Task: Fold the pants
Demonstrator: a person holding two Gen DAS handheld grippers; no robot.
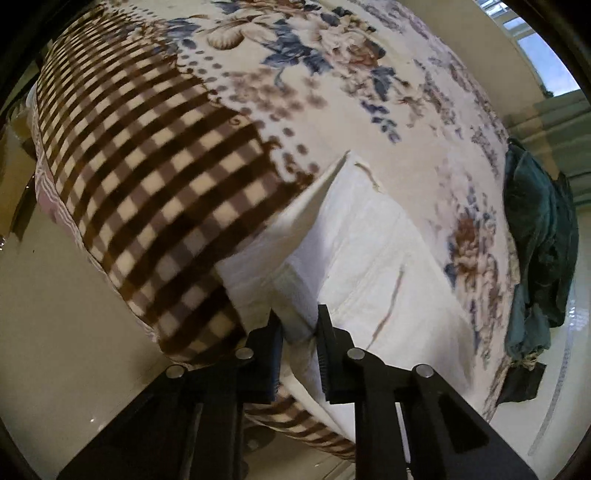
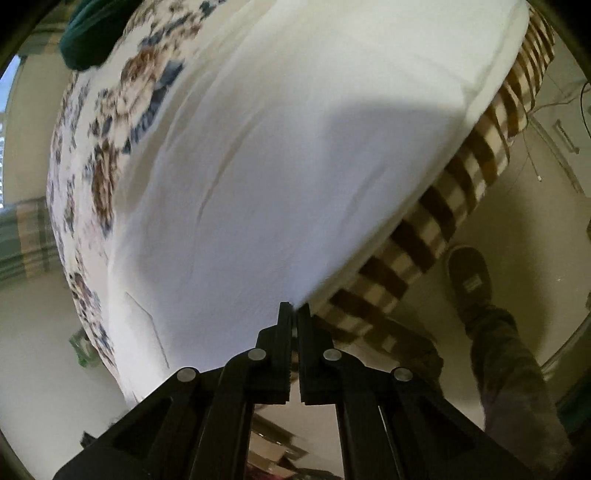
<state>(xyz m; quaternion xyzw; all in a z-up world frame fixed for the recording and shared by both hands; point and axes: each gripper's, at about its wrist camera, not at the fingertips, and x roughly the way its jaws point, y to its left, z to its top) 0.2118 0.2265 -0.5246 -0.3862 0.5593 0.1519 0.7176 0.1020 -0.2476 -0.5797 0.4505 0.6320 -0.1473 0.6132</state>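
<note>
White pants (image 1: 369,251) lie on a bed covered by a floral and checked blanket (image 1: 155,155). My left gripper (image 1: 300,325) is at the pants' near end, its fingers closed on a thick fold of white cloth, part of which is lifted into a ridge. In the right wrist view the pants (image 2: 280,155) fill most of the frame, spread flat. My right gripper (image 2: 294,314) is shut on the pants' near edge, at the side of the bed.
A dark teal garment (image 1: 539,240) lies bunched at the bed's right edge, also seen in the right wrist view (image 2: 92,29). A person's leg and slipper (image 2: 471,280) stand on the pale floor beside the bed. A window (image 1: 532,44) is at the far right.
</note>
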